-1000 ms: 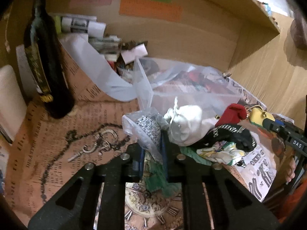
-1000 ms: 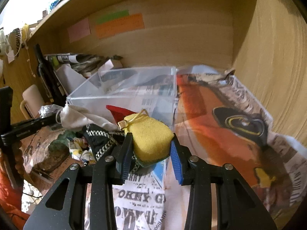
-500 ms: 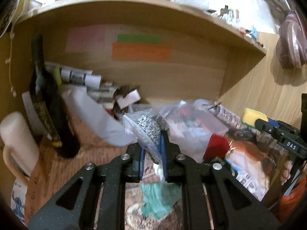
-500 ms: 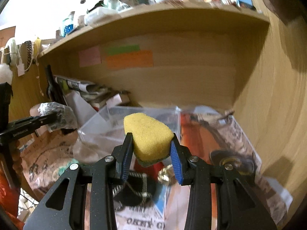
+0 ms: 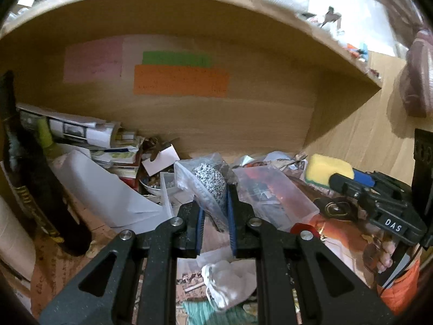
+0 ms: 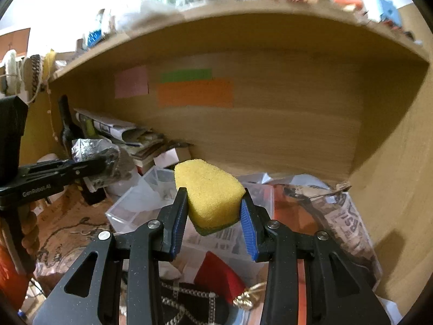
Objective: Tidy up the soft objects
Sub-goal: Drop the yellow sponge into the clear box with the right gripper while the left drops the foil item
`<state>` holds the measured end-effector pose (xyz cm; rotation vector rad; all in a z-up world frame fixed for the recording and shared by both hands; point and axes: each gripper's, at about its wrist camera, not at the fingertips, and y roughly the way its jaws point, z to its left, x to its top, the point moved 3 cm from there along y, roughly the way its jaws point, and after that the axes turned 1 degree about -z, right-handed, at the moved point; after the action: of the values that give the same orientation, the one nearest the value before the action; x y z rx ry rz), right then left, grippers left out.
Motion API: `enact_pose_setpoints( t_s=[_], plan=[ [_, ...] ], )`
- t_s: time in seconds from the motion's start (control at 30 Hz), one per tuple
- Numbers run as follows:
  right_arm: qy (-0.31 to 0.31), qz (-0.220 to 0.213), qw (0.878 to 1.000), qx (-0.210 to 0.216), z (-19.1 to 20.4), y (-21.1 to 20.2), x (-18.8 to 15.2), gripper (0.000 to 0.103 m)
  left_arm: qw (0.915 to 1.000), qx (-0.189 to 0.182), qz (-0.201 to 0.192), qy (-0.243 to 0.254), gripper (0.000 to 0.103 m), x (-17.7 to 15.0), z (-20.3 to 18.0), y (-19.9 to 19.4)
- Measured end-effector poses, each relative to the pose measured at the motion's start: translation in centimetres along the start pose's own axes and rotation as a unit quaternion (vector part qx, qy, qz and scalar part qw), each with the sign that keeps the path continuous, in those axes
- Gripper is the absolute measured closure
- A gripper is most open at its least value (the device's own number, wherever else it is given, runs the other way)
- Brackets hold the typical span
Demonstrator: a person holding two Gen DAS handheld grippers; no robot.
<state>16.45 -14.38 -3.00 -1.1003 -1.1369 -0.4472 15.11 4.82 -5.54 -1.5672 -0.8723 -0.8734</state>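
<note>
left gripper: jaws closed on a clear plastic bag with a silver scouring ball inside; the bag is pinched between the blue pads and held up off the counter.
right gripper: jaws clamped on a yellow sponge, its green underside low between the pads, most of the yellow body sticking out above and ahead of the tips.
sponge position: lifted in the air, in front of the clear plastic box.
below the left jaws: a crumpled white cloth lying on the counter.
below the right jaws: a red fabric piece and a black chained item.
left side: a dark bottle standing upright.
back wall: pink, green and orange paper notes.
</note>
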Motion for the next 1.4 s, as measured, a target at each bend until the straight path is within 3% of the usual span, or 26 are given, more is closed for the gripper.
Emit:
enact_pose_setpoints(
  t_s=[0.5,0.67,0.9,1.0,1.07,1.17,1.4],
  plan=[
    [0.008,0.126,0.992,-0.003,-1.9,9.5,-2.2,0.069,0.9909,-0.013,0.134,-0.003,0.088,-1.7,0.3,9.9],
    [0.018,0.157,0.987,-0.002,-2.3,11.1,-2.9,0.069,0.9874,-0.009,0.158,0.01,0.088,-2.2,0.0,11.7],
    [0.01,0.172,0.985,0.005,-1.9,11.5,-3.0,0.067,0.9873,-0.001,0.155,0.032,0.088,-2.2,-0.6,12.4],
    [0.009,0.17,0.985,0.007,-1.8,11.1,-2.7,0.063,0.9874,-0.002,0.155,0.03,0.079,-2.1,-0.6,12.1],
    [0.007,0.161,0.987,0.005,-1.7,10.6,-2.5,0.05,0.9887,0.0,0.147,0.03,0.066,-1.9,-0.4,11.6],
    [-0.003,0.138,0.99,-0.002,-1.5,9.2,-1.7,0.04,0.9915,-0.005,0.128,0.025,0.048,-1.4,-0.3,10.0],
    [-0.014,0.083,0.996,-0.015,-1.5,5.0,-0.4,0.022,0.9963,0.0,0.081,0.029,0.029,-0.5,0.1,5.6]
  ],
)
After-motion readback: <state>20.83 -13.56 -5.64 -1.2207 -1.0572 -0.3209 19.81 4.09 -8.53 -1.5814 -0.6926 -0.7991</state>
